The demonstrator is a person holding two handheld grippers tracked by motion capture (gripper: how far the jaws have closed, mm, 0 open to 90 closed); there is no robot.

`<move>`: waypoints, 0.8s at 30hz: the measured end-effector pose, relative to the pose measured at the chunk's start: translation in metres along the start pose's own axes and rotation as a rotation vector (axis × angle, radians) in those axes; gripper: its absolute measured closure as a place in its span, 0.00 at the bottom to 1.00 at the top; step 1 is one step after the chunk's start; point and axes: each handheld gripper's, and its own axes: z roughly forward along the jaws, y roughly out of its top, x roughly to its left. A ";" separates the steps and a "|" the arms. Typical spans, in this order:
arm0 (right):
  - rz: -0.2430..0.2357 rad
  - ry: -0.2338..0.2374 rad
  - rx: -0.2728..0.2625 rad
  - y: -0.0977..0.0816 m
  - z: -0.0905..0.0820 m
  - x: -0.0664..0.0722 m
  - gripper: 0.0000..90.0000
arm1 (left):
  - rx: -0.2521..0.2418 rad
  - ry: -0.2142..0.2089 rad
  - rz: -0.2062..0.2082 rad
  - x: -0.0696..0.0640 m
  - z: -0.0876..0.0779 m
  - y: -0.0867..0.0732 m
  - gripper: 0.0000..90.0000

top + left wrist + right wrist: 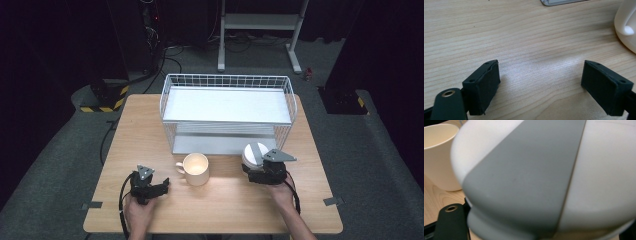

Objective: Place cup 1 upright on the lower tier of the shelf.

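Note:
A round white container with a grey band [254, 154] lies tipped in front of my right gripper [256, 168], right of the table's middle. In the right gripper view the container [544, 177] sits so close that it hides both jaws, which appear shut on it. A cream mug [196, 169] stands upright at the table's centre, its handle to the left. My left gripper [161, 188] rests low over the wood, left of the mug. In the left gripper view it [540, 80] is open with bare wood between its pads, and the mug's handle [627, 25] shows at the upper right.
A white wire basket [227, 80] with a white shelf stands across the back half of the table; its base corner [559, 2] peeks in at the top. The wooden table [220, 205] has dark floor, cables and a metal stand behind it.

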 end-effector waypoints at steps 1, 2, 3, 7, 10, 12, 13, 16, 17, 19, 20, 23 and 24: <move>0.000 0.000 0.000 0.000 0.000 0.000 0.20 | 0.000 0.000 0.000 0.000 0.000 0.000 0.17; 0.003 -0.001 -0.002 0.001 0.001 -0.002 0.20 | 0.000 0.000 0.000 0.000 0.000 0.000 0.17; 0.003 -0.001 -0.002 0.001 0.001 -0.002 0.20 | 0.000 0.000 0.000 0.000 0.000 0.000 0.17; 0.013 -0.012 0.001 0.005 0.005 -0.006 0.20 | 0.000 -0.001 -0.001 0.000 0.000 0.000 0.17; 0.021 -0.018 0.003 0.008 0.008 -0.009 0.20 | 0.002 -0.001 0.000 0.000 0.000 0.000 0.17; 0.035 -0.032 0.006 0.011 0.012 -0.011 0.20 | 0.000 -0.001 -0.001 0.000 0.000 0.000 0.17; 0.029 -0.035 0.006 0.012 0.014 -0.012 0.20 | 0.000 -0.001 -0.001 0.000 0.000 0.000 0.17; 0.038 -0.048 0.008 0.014 0.018 -0.014 0.20 | 0.000 0.000 -0.001 0.000 0.000 0.000 0.17; 0.041 -0.053 0.009 0.015 0.019 -0.015 0.20 | 0.002 -0.001 0.000 0.000 0.000 0.000 0.17; 0.052 -0.062 0.008 0.016 0.022 -0.017 0.20 | 0.000 0.000 -0.001 0.000 0.000 0.000 0.17; 0.061 -0.072 0.013 0.017 0.025 -0.018 0.20 | 0.001 -0.001 0.000 0.000 0.000 0.000 0.17; 0.069 -0.081 0.018 0.017 0.028 -0.020 0.20 | 0.004 -0.001 0.004 0.000 0.000 0.000 0.17; 0.063 -0.086 0.016 0.018 0.030 -0.021 0.20 | 0.000 0.000 -0.001 0.000 0.000 0.000 0.17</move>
